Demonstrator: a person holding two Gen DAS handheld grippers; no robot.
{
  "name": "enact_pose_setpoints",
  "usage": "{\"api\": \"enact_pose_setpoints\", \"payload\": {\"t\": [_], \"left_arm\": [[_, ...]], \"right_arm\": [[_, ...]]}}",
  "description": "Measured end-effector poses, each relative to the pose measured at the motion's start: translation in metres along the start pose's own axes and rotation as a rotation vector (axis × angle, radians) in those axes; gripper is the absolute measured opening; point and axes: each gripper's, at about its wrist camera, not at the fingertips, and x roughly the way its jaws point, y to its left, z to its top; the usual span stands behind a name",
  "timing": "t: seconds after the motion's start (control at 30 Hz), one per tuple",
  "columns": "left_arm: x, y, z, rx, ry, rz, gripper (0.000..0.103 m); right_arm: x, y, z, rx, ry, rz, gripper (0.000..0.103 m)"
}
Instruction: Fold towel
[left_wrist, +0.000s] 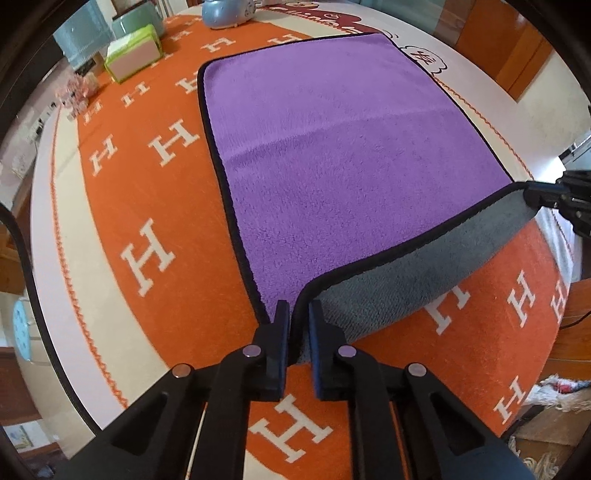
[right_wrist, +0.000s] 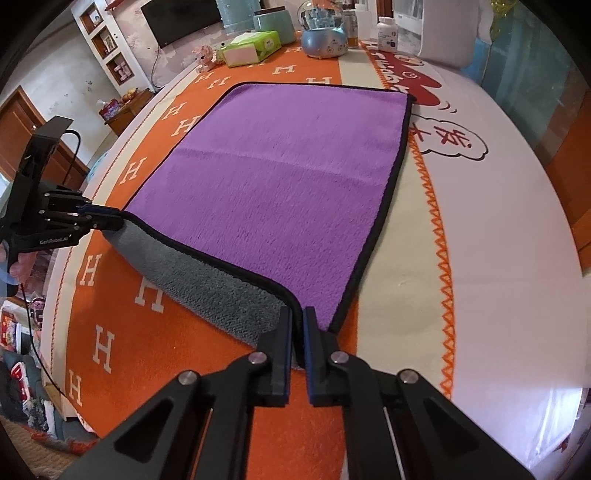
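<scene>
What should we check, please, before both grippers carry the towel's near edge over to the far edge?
1. Left gripper shut on the towel's near left corner: ok.
2. Right gripper shut on the near right corner: ok.
3. Near edge lifted, grey underside showing: ok.
4. Far half lying flat on the orange cloth: ok.
5. Tissue pack and blue globe beyond the far edge, not on the towel: ok.
6. Grip firmness: cannot tell.

1. You have one towel (right_wrist: 280, 177).
2. You hold two grippers: the left gripper (left_wrist: 298, 317) and the right gripper (right_wrist: 297, 325).
3. Far across the table sit one tissue pack (right_wrist: 255, 48), one snow globe (right_wrist: 325, 33) and one white bottle (right_wrist: 387, 34).
</scene>
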Motion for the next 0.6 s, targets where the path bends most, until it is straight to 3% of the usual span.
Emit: {"api": "enact_pose_setpoints", "payload": {"t": [0.2, 0.4, 0.6], "left_arm": [[-0.023, -0.005, -0.002, 0.0, -0.036, 0.061, 0.007], [-0.059, -0.003, 0.005, -0.003, -0.13, 0.129, 0.007], [-0.082, 0.013, 0.043, -0.053, -0.208, 0.203, 0.007]], "right_arm": [[-0.012, 0.004, 0.002, 0.017, -0.025, -0.031, 0.005], [-0.031, 0.005, 0.014, 0.04, -0.073, -0.063, 0.005], [-0.049, 0.001, 0.045, 0.054, -0.132, -0.086, 0.005]]}}
